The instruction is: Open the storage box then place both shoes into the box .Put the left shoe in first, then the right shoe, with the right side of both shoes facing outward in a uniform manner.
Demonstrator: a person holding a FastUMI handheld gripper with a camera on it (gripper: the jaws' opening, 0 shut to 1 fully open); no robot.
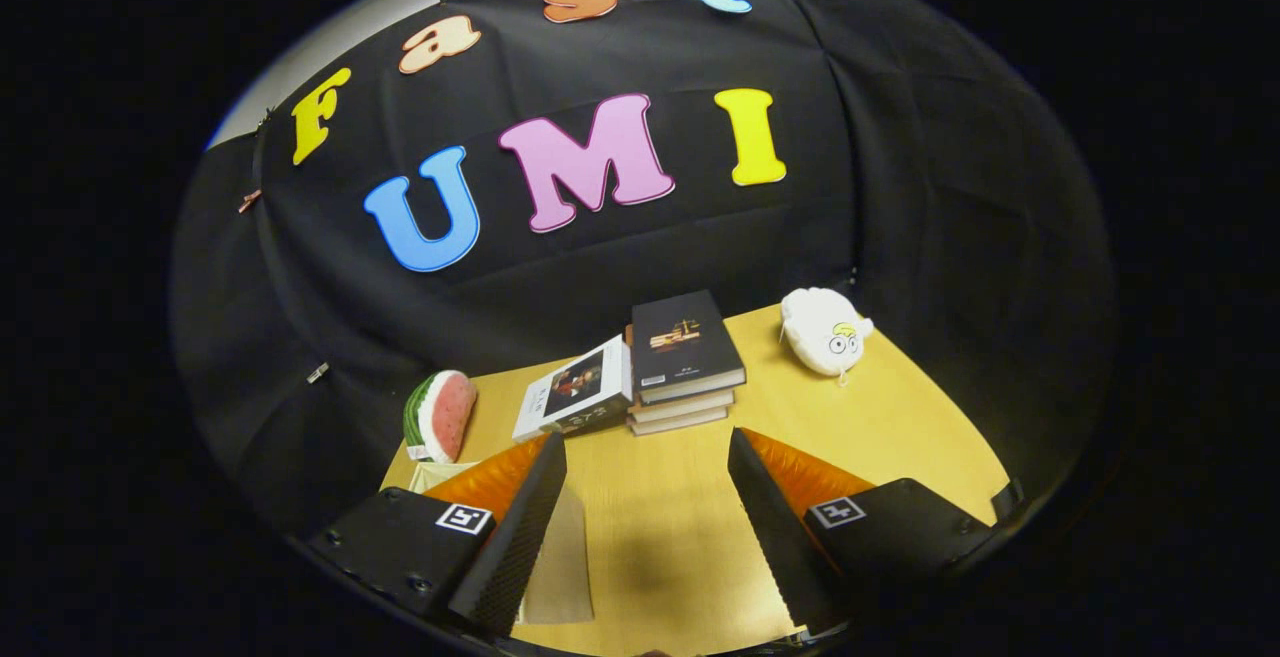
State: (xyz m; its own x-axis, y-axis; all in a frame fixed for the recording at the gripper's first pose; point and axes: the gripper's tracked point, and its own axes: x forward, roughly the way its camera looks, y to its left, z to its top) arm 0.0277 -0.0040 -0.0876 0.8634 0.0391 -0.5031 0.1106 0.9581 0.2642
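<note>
Item: my claw (645, 437), lower centre of frame, fingers wide apart, nothing between them but bare yellow wooden tabletop (650, 537). Pale beige flat panel (562, 557), lower left, touching my left finger's inner side; I cannot tell whether it is the storage box. Just beyond the fingers, centre: stack of dark-covered books (685, 357). Right: white plush toy (825, 330).

Four books (683, 357) – one watermelon plush (441, 415), one white plush (825, 331)
</note>
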